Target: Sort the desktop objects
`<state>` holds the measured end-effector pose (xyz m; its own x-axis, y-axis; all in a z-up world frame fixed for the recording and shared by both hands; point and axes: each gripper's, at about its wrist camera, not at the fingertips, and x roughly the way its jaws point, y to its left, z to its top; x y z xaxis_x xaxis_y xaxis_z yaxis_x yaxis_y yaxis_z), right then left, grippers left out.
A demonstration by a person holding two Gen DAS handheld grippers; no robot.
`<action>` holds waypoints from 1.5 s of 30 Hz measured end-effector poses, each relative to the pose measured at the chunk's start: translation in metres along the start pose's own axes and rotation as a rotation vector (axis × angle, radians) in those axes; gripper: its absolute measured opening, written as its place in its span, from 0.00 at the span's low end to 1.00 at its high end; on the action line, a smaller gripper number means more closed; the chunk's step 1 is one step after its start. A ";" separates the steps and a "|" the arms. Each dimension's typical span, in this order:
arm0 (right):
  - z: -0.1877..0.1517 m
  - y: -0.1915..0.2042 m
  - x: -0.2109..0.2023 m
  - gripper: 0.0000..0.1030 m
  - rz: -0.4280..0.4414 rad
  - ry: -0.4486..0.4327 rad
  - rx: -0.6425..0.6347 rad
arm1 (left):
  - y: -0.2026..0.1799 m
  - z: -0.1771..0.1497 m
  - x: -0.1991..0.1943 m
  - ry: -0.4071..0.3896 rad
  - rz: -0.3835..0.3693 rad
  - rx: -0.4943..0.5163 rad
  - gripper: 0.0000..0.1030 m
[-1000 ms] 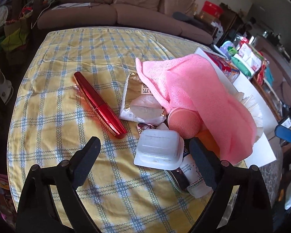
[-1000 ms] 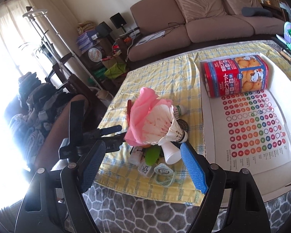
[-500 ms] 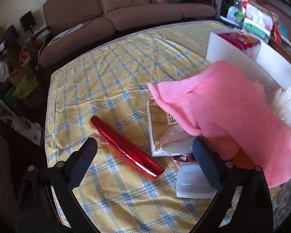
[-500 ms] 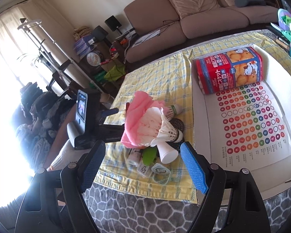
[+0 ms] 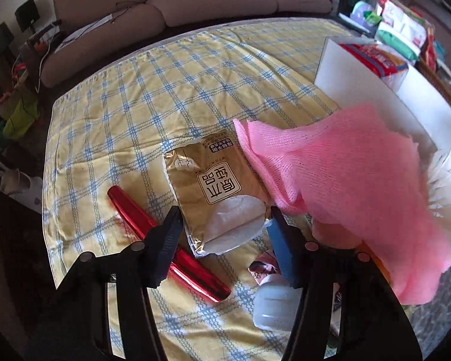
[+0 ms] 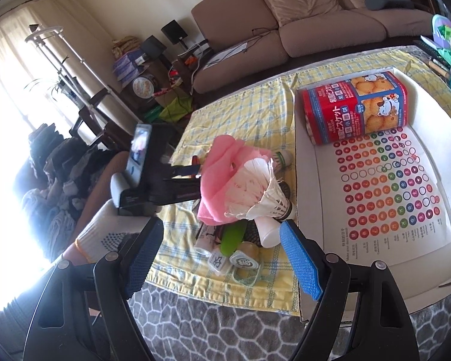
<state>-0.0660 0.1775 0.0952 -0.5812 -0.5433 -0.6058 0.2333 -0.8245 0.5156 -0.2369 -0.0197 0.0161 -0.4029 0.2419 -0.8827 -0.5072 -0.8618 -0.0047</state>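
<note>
A gold tissue pack (image 5: 213,186) lies on the yellow checked cloth (image 5: 165,90). My left gripper (image 5: 225,215) has a finger against each side of its near end and is shut on it. A glossy red tube (image 5: 165,246) lies just left of the left finger. A pink mesh cloth (image 5: 345,186) drapes over a pile of small items and a white feather shuttlecock (image 6: 264,192). Open and holding nothing, my right gripper (image 6: 221,225) hovers over the table's near edge in front of that pile (image 6: 234,240).
A white tray (image 6: 436,138) at the right holds a red biscuit can (image 6: 357,108) and a sheet of coloured dot stickers (image 6: 388,192). A white plastic tub (image 5: 273,310), a mahjong tile (image 6: 218,261) and a round tin (image 6: 243,260) lie near the front edge. Behind stands a brown sofa (image 6: 285,24).
My left gripper swung from the plastic tub to the gold tissue pack, came down, and narrowed its fingers onto the pack. The right gripper crept slightly closer to the pile and stayed open.
</note>
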 end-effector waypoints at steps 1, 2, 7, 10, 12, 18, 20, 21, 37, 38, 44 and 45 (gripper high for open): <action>0.000 0.000 0.000 0.80 0.000 -0.001 0.002 | 0.004 -0.003 -0.006 -0.009 -0.020 -0.022 0.52; 0.000 0.001 0.000 0.80 0.001 -0.002 0.003 | 0.007 -0.007 -0.012 -0.015 -0.035 -0.038 0.52; -0.002 0.006 -0.002 0.80 0.015 -0.001 -0.011 | 0.032 -0.019 -0.030 -0.052 -0.065 -0.135 0.90; -0.004 0.008 -0.002 0.80 0.016 0.000 -0.014 | 0.058 -0.020 -0.032 -0.076 -0.019 -0.247 0.95; -0.004 0.008 -0.001 0.80 0.014 0.002 -0.014 | 0.073 -0.024 -0.026 -0.050 0.023 -0.336 0.92; -0.003 0.005 0.004 0.80 0.017 0.013 -0.009 | 0.086 -0.013 -0.004 -0.036 0.011 -0.444 0.83; -0.003 0.007 0.004 0.80 0.012 0.017 -0.018 | 0.092 -0.009 -0.001 -0.051 -0.013 -0.513 0.78; -0.003 0.007 0.004 0.80 0.012 0.017 -0.021 | 0.097 -0.008 -0.002 -0.069 -0.041 -0.559 0.78; -0.011 0.070 0.039 0.72 -0.022 0.023 -0.281 | 0.111 -0.010 0.006 0.001 -0.013 -0.494 0.43; -0.007 0.079 0.049 0.72 -0.028 0.031 -0.304 | 0.110 -0.010 0.007 0.011 -0.005 -0.470 0.43; 0.027 0.115 0.147 0.48 -0.090 0.146 -0.402 | 0.115 -0.014 0.006 0.027 -0.036 -0.432 0.43; 0.031 0.118 0.165 0.45 -0.107 0.173 -0.419 | 0.118 -0.016 0.006 0.024 -0.055 -0.440 0.43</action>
<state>-0.1585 -0.0051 0.0747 -0.4889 -0.4406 -0.7529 0.4945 -0.8510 0.1769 -0.2876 -0.1272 0.0027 -0.3643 0.2871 -0.8859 -0.1530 -0.9568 -0.2472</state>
